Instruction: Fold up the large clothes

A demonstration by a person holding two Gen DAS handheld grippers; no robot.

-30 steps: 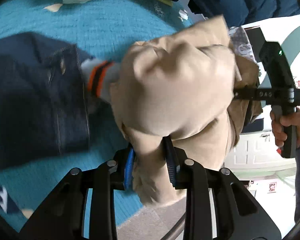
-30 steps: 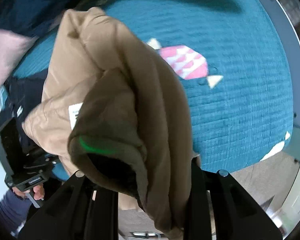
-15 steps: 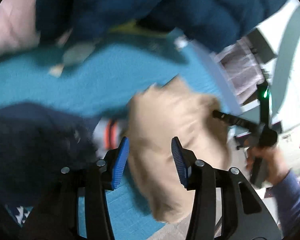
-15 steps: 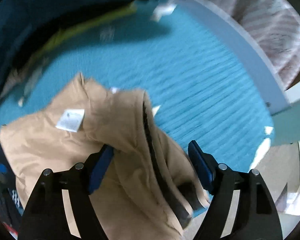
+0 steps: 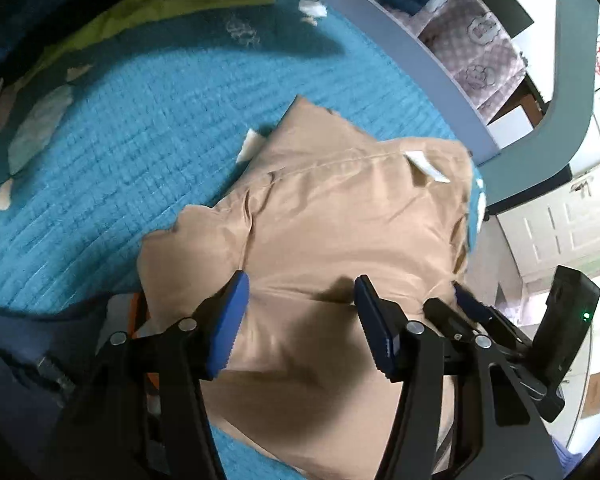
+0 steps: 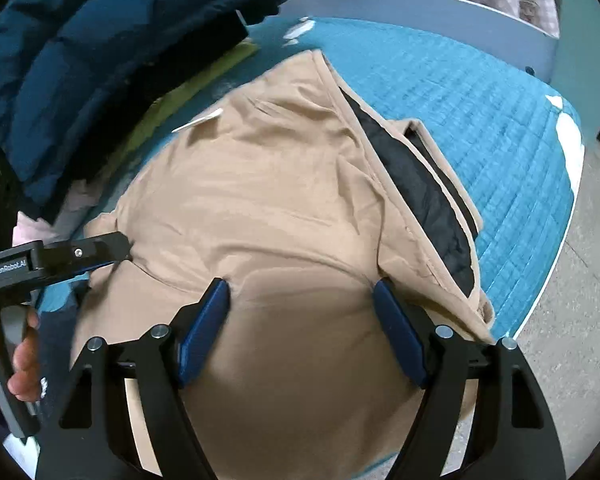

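Observation:
A tan jacket (image 5: 340, 216) with a dark lining lies folded in a bundle on the teal quilted bed cover (image 5: 120, 152). In the right wrist view the jacket (image 6: 268, 208) fills the middle, its black lining (image 6: 420, 184) showing at the right edge. My left gripper (image 5: 300, 320) is open just above the jacket's near part, holding nothing. My right gripper (image 6: 300, 320) is open over the jacket's near edge, holding nothing. The right gripper also shows in the left wrist view (image 5: 464, 304), and the left gripper shows at the left of the right wrist view (image 6: 100, 252).
A dark blue puffer coat (image 6: 100, 52) lies piled at the back left. Dark denim (image 5: 28, 392) and an orange-striped item (image 5: 140, 320) lie left of the jacket. The bed's grey frame (image 5: 420, 68) and the floor (image 6: 560, 360) are to the right.
Both grippers let go of the tan jacket and opened. The jacket, held up before, now lies on the bed cover, and both grippers hover close over it.

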